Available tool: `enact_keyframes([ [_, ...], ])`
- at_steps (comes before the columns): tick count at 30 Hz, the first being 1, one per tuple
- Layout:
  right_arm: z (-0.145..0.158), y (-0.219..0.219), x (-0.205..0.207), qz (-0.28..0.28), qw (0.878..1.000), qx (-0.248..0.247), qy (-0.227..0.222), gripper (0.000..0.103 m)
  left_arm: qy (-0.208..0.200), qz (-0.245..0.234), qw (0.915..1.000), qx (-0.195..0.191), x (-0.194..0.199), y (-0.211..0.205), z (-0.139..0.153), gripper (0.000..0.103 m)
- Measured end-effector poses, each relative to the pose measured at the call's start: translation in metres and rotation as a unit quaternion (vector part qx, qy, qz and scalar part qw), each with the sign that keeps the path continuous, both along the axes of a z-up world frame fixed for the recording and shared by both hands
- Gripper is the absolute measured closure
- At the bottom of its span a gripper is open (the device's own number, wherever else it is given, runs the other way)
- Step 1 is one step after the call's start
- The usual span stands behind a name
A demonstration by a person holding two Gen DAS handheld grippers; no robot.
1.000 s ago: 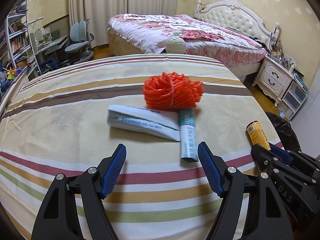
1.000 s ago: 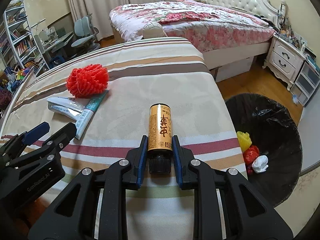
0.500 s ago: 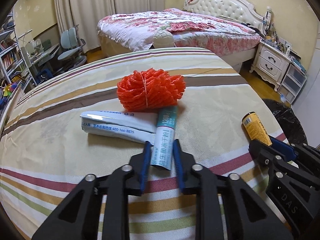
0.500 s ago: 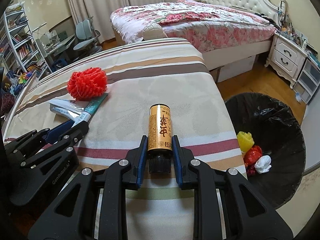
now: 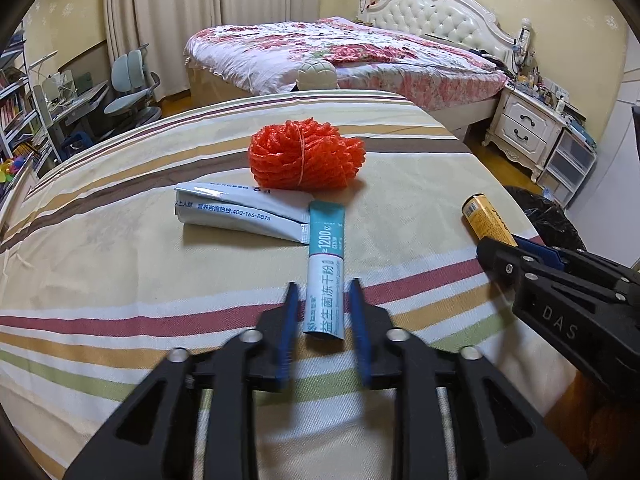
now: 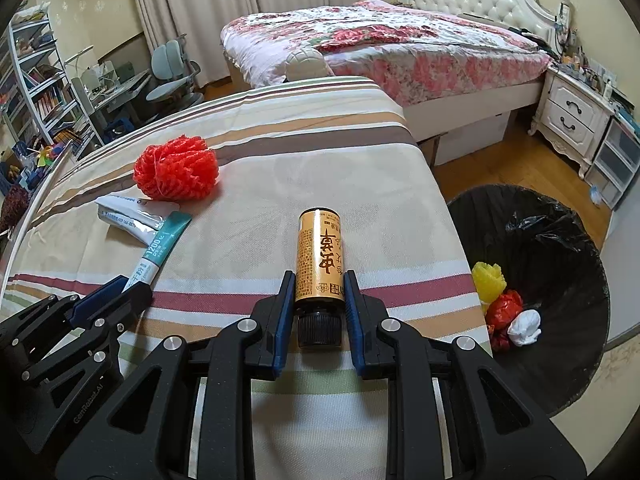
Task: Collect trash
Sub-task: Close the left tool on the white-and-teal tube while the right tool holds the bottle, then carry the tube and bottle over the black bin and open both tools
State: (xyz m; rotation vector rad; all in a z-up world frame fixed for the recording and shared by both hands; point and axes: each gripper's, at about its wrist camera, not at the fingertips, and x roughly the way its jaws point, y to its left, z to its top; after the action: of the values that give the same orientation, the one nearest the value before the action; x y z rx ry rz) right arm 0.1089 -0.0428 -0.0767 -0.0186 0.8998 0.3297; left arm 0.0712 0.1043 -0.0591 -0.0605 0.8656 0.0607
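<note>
A teal-and-white stick sachet [image 5: 326,240] lies on the striped bedspread [image 5: 100,248], overlapping a flat silver pouch [image 5: 240,214], with a red mesh net ball [image 5: 306,156] behind them. My left gripper [image 5: 324,286] straddles the sachet's near end. Its jaws are opening, and a gap shows on each side of the sachet. My right gripper [image 6: 319,276] is shut on a gold bottle [image 6: 319,248] with a black cap, which lies on the bedspread. From the right wrist view, the left gripper [image 6: 134,286] sits at the lower left beside the sachet [image 6: 164,244].
A black-lined trash bin [image 6: 560,240] stands on the floor right of the bed edge, holding yellow, red and white scraps. A floral bed [image 5: 360,52], a white nightstand [image 5: 524,128], a desk chair [image 5: 132,92] and bookshelves stand beyond.
The left gripper went from wide open to nearly shut around the sachet's near end, and its jaws have since parted again. The right gripper and gold bottle have not moved.
</note>
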Motion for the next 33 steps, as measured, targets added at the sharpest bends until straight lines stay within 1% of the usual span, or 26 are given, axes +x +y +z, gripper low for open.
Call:
enact_keyframes([
  [1,0.000,0.000,0.000,0.000,1.000,0.000,0.000,0.080,0.001,0.005,1.0000,-0.002,0.002,0.001,0.000,0.056],
  [3,0.000,0.000,0.000,0.000,1.000,0.002,0.000,0.080,0.003,0.009,1.0000,-0.004,0.008,0.003,0.000,0.053],
  [7,0.000,0.000,0.000,0.000,1.000,0.002,0.000,0.080,0.005,0.003,1.0000,0.008,0.017,-0.001,-0.002,0.053],
  [9,0.000,0.001,0.000,0.000,1.000,0.004,0.001,0.080,0.003,-0.002,0.9998,0.017,0.016,-0.004,-0.002,0.065],
  [10,0.000,0.001,0.000,0.000,1.000,0.004,0.001,0.080,0.001,-0.005,0.9997,0.022,0.015,-0.006,-0.002,0.067],
  [12,0.000,0.000,0.000,0.000,1.000,0.003,0.000,0.080,-0.001,-0.012,0.9996,0.026,0.013,-0.008,-0.002,0.078],
  [14,0.000,-0.001,0.000,-0.001,1.000,0.003,0.000,0.080,-0.002,-0.012,0.9996,0.025,0.013,-0.007,-0.002,0.084],
  [24,0.002,-0.007,-0.004,-0.010,1.000,0.011,-0.002,0.080,-0.007,-0.006,1.0000,-0.002,0.008,0.000,0.000,0.088],
  [33,0.016,-0.019,-0.014,-0.019,1.000,0.015,-0.019,0.080,-0.017,-0.017,0.9994,-0.026,-0.005,-0.008,0.011,0.088],
])
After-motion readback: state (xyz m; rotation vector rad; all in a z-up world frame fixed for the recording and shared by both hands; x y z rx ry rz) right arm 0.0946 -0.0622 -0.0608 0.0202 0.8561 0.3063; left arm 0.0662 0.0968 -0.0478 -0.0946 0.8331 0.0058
